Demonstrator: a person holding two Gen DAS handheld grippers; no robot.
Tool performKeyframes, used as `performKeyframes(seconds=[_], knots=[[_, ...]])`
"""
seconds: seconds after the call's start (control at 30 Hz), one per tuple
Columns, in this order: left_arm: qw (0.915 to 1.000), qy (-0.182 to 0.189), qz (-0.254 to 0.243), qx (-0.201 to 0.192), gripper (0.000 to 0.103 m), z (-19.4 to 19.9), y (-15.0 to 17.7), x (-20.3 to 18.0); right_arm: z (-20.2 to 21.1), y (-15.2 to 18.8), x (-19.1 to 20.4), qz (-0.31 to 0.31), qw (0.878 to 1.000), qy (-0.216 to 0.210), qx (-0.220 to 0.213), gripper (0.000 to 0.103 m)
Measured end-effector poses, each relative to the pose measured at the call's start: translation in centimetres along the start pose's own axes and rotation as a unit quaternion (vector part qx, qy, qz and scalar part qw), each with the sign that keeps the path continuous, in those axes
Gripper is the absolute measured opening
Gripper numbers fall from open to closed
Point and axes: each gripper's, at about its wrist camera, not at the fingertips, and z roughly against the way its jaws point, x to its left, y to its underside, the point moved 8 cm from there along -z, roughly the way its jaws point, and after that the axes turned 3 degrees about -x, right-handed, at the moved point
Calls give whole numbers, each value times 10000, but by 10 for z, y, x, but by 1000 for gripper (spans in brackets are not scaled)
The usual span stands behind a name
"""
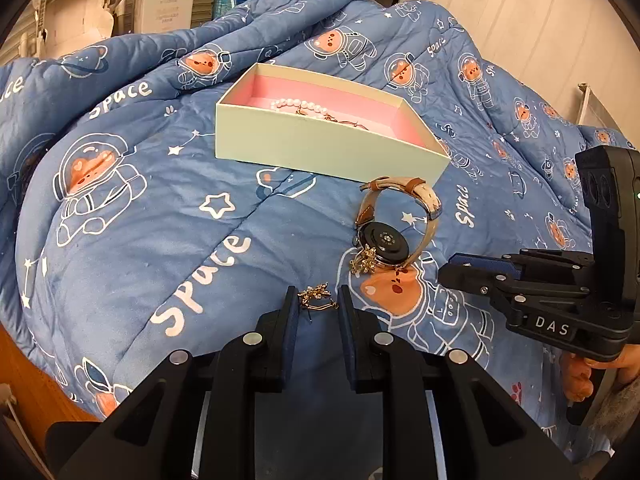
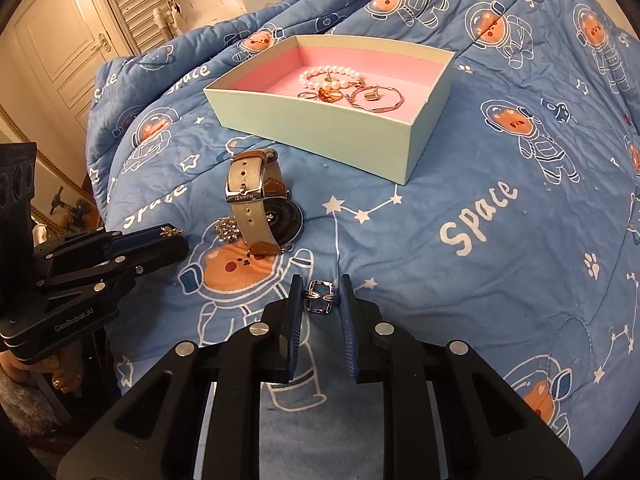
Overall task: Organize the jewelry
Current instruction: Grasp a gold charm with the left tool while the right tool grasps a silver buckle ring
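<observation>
A pale green box (image 1: 320,152) with pink lining sits on the blue quilt and holds a pearl bracelet (image 2: 326,76), rings and a gold bangle (image 2: 380,98). A beige-strap watch (image 1: 394,220) lies in front of it, with a gold flower earring (image 1: 363,263) beside it. My left gripper (image 1: 318,302) is closed on a second gold flower earring (image 1: 316,298), just above the quilt. My right gripper (image 2: 322,294) is closed on a silver square ring (image 2: 320,296). The box (image 2: 320,120), watch (image 2: 260,204) and loose earring (image 2: 228,229) also show in the right wrist view.
The blue space-bear quilt (image 1: 160,220) is bunched up high behind the box. A wooden edge (image 1: 24,372) shows at lower left. White doors and shutters (image 2: 80,40) stand beyond the bed. The other gripper (image 2: 100,256) sits left of the watch.
</observation>
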Motion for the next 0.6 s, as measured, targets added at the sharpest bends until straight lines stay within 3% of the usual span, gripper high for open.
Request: performKeyframes(seconds=[0.6], knots=[[9999,124,-46,-39,19,8,-18,-5,15,-17,15,-428,9954,-851,23,19]])
